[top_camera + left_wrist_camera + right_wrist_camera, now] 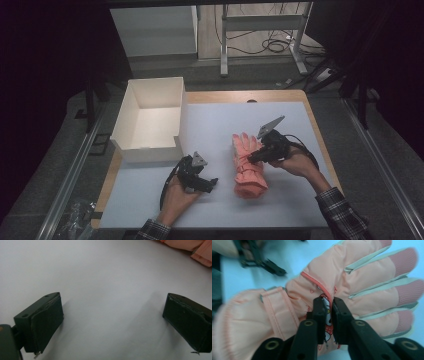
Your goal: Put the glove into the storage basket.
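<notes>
Now, glove: a pink glove (247,167) lies flat on the surface (280,200), right of centre, cuff toward the person and fingers pointing away
Long axis: it runs roughly from the near edge to the far edge, tilted slightly, with the strap (277,311) crossing it near the cuff
Right hand-held gripper (254,156): it is brought in from the glove's right side, across the long axis, low over the back of the glove; in the right gripper view (329,315) the jaws stand almost together with a thin slit between them, right over the printed patch, and whether any fabric is pinched cannot be told
Left hand-held gripper (212,182): it is released, jaws spread wide over bare surface (110,315), nothing between them; the glove's cuff is seen just at the upper right corner of its view (190,246)
Nearer hand: the right one is judged already at the glove; the left one is near but apart, to the glove's left
Box: a white open box (150,120) stands at the far left, well apart from the glove
Open room: bare surface is left between box and glove and along the near edge; the right edge of the surface lies close behind the right hand
</notes>
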Demonstrator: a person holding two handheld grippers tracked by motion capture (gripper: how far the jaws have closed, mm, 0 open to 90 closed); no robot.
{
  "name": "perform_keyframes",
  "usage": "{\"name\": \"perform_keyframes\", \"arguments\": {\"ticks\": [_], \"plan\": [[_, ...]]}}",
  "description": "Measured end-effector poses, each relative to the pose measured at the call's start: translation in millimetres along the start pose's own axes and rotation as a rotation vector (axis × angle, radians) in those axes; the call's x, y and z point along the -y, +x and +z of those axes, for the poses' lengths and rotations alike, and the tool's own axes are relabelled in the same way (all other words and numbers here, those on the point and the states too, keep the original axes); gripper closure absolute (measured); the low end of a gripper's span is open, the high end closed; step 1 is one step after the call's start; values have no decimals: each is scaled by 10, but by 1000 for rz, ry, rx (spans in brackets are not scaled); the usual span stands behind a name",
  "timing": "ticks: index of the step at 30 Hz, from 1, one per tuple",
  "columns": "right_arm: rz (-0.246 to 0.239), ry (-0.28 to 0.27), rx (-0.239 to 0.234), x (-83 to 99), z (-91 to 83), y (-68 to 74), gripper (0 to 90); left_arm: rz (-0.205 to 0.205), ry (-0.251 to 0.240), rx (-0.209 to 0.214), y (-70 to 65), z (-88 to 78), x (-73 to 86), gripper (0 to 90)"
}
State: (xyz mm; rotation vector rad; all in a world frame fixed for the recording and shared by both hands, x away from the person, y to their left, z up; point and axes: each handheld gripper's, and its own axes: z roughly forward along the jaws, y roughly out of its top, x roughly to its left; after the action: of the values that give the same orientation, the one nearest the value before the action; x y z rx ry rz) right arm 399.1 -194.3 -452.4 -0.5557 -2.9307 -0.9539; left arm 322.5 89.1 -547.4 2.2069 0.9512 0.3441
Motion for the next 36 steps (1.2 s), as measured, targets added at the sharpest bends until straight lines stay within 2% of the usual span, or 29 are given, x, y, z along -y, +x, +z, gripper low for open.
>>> {"name": "perform_keyframes", "arguments": {"ticks": [1,4,7,12,15,16,17,19,20,22,23,25,26,28,29,31,32,33,34,36], "plan": [[1,3,10,13,42,17,743,0,-1,0,0,0,0,32],[13,-6,13,28,53,30,692,-3,-3,-1,-2,2,0,32],[55,-50,12,70,-8,22,586,0,-1,0,0,0,0,32],[99,-116,30,150,-153,5,539,-3,-3,-1,-2,2,0,32],[106,-137,53,186,-212,5,515,-3,-3,-1,-2,2,0,32],[108,-146,67,206,-238,6,497,-3,-3,-1,-2,2,0,32],[112,-151,106,257,-289,12,458,-3,-3,-1,-1,2,0,32],[113,-149,119,275,-300,17,442,-3,-3,-1,-1,2,0,32],[111,-147,164,340,-324,42,426,-3,-3,-1,-1,2,0,32],[109,-145,180,364,-329,53,417,-2,-2,-1,-1,1,0,32],[114,-149,209,449,-333,85,407,-3,-2,-1,-1,2,-1,32],[118,-154,215,480,-332,94,405,0,0,0,1,0,-1,32],[135,-167,220,582,-321,116,404,-7,-3,1,-4,2,-1,32],[140,-172,220,618,-314,123,406,-12,-4,1,-8,3,0,32],[159,-177,221,725,-282,144,412,-11,-3,-1,-9,-4,1,37],[166,-186,217,809,-252,162,481,-16,0,-2,-14,-20,7,43],[166,-186,217,809,-252,162,481,-16,0,-2,-14,-20,7,47],[182,-201,207,901,-222,185,582,-21,6,-2,-19,-43,19,49],[182,-201,207,901,-222,185,582,-21,6,-2,-19,-43,19,49],[202,-223,193,997,-192,220,682,-17,22,-2,-18,-72,32,49]]}}
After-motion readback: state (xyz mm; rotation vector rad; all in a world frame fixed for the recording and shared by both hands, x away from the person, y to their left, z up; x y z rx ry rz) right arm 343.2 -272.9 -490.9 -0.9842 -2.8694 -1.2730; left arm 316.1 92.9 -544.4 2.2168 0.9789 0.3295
